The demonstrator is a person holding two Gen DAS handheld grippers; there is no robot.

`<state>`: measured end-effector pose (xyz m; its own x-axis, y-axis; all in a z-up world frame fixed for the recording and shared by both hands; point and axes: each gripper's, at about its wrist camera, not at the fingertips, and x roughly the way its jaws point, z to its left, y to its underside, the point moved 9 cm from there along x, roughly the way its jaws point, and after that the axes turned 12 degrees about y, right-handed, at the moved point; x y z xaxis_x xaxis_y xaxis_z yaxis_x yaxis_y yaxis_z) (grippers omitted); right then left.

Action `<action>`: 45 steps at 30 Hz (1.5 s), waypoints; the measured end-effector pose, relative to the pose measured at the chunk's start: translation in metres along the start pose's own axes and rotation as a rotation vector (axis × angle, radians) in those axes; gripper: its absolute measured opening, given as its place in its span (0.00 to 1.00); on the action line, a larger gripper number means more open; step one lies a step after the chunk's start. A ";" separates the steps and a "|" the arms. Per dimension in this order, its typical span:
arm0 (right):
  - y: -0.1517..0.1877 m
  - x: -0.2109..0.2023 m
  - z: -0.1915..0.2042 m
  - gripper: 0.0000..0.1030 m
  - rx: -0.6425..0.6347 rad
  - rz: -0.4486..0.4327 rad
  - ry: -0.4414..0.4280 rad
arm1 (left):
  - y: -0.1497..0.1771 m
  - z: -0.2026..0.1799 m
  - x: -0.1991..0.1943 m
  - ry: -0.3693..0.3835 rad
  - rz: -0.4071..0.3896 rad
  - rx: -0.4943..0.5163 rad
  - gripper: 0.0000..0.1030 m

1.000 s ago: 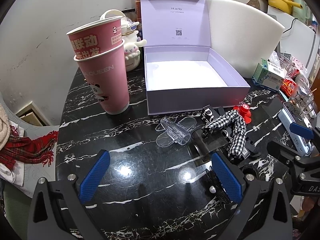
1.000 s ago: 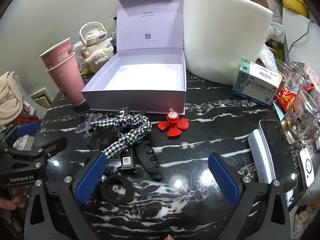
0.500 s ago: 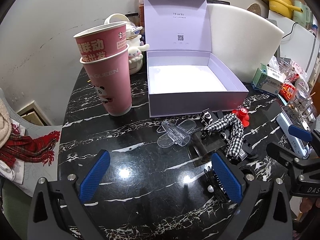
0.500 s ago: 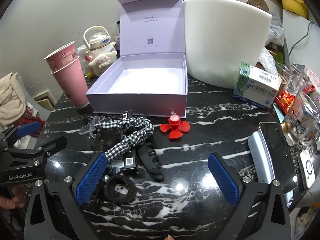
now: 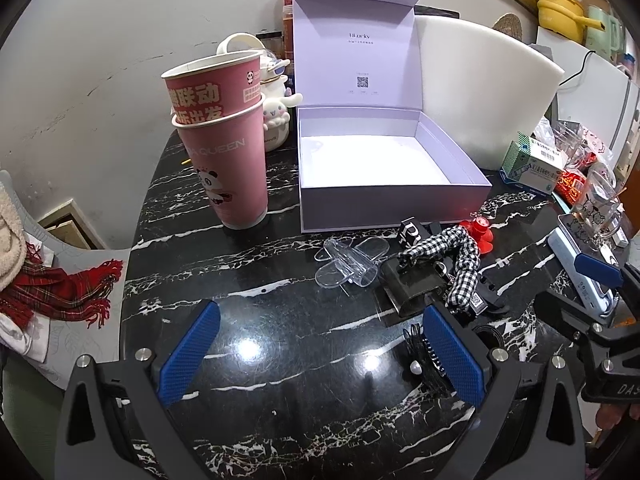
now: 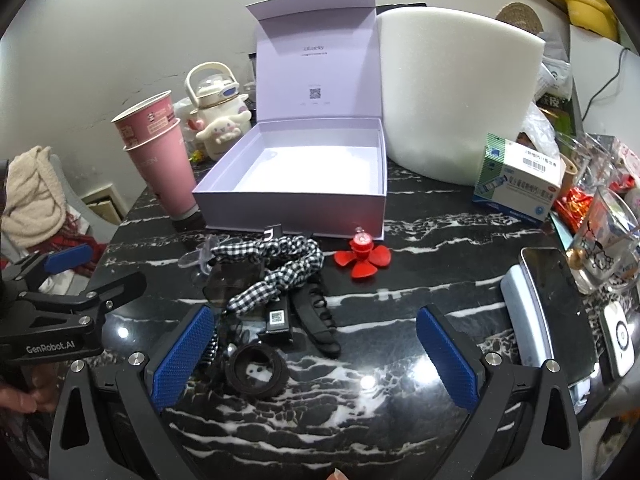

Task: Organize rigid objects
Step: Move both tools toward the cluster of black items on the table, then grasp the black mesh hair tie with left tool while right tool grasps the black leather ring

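An open, empty lilac box (image 5: 380,160) (image 6: 304,168) stands at the back of the black marble table (image 5: 280,352). In front of it lies a pile: a clear plastic clip (image 5: 348,262), a checked scrunchie (image 6: 276,268) (image 5: 460,256), a red toy fan (image 6: 362,258), a black hair claw (image 6: 316,320), a black ring (image 6: 256,370) and a dark case (image 5: 412,284). My left gripper (image 5: 316,354) is open and empty, low over the table short of the pile. My right gripper (image 6: 316,358) is open and empty, just behind the ring.
Two stacked pink paper cups (image 5: 224,148) stand left of the box, a Cinnamoroll kettle (image 6: 218,120) behind them. White foam (image 6: 456,100), a medicine box (image 6: 516,178), a glass mug (image 6: 604,236) and a phone (image 6: 552,308) crowd the right side.
Both grippers have drawn back and risen slightly, so the box and pile look a little farther away. Nothing on the table has moved.
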<state>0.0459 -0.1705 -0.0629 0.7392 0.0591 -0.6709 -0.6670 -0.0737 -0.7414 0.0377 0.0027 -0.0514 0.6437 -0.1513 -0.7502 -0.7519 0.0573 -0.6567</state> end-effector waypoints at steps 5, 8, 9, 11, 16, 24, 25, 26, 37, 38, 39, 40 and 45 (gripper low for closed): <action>0.007 -0.005 0.001 1.00 -0.002 -0.009 -0.021 | 0.008 -0.007 -0.005 0.008 0.002 0.000 1.00; 0.012 -0.008 0.003 1.00 -0.014 -0.017 -0.034 | 0.013 -0.010 -0.007 0.008 0.002 -0.003 1.00; 0.015 -0.009 0.003 1.00 -0.020 -0.017 -0.037 | 0.015 -0.011 -0.007 0.011 0.001 -0.006 1.00; 0.020 -0.010 0.004 1.00 -0.028 -0.017 -0.046 | 0.019 -0.013 -0.008 0.018 0.001 -0.010 1.00; 0.034 -0.010 0.006 1.00 -0.031 -0.008 -0.076 | 0.034 -0.018 -0.006 0.031 0.019 -0.021 1.00; 0.048 -0.004 0.016 0.97 -0.043 -0.002 -0.137 | 0.053 -0.014 0.001 0.040 0.046 -0.059 1.00; 0.049 -0.003 0.017 0.95 -0.045 -0.002 -0.145 | 0.054 -0.013 0.002 0.036 0.048 -0.063 1.00; 0.051 0.000 0.020 0.94 -0.044 0.005 -0.163 | 0.056 -0.011 0.003 0.033 0.052 -0.067 1.00; 0.063 0.031 0.036 0.71 -0.085 0.091 -0.208 | 0.057 -0.001 0.009 0.050 0.111 -0.079 1.00; 0.063 0.034 0.038 0.70 -0.093 0.096 -0.213 | 0.055 -0.001 0.010 0.054 0.107 -0.078 1.00; 0.062 0.035 0.039 0.65 -0.098 0.099 -0.217 | 0.054 -0.001 0.012 0.058 0.103 -0.076 1.00; 0.062 0.037 0.041 0.58 -0.103 0.103 -0.228 | 0.052 -0.002 0.013 0.064 0.104 -0.073 1.00; 0.059 0.040 0.045 0.45 -0.106 0.108 -0.276 | 0.042 -0.011 0.025 0.108 0.117 -0.056 1.00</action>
<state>0.0316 -0.1280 -0.1339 0.6015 0.3118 -0.7355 -0.7164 -0.1969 -0.6694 0.0207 -0.0090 -0.0964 0.5345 -0.2524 -0.8066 -0.8295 0.0262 -0.5579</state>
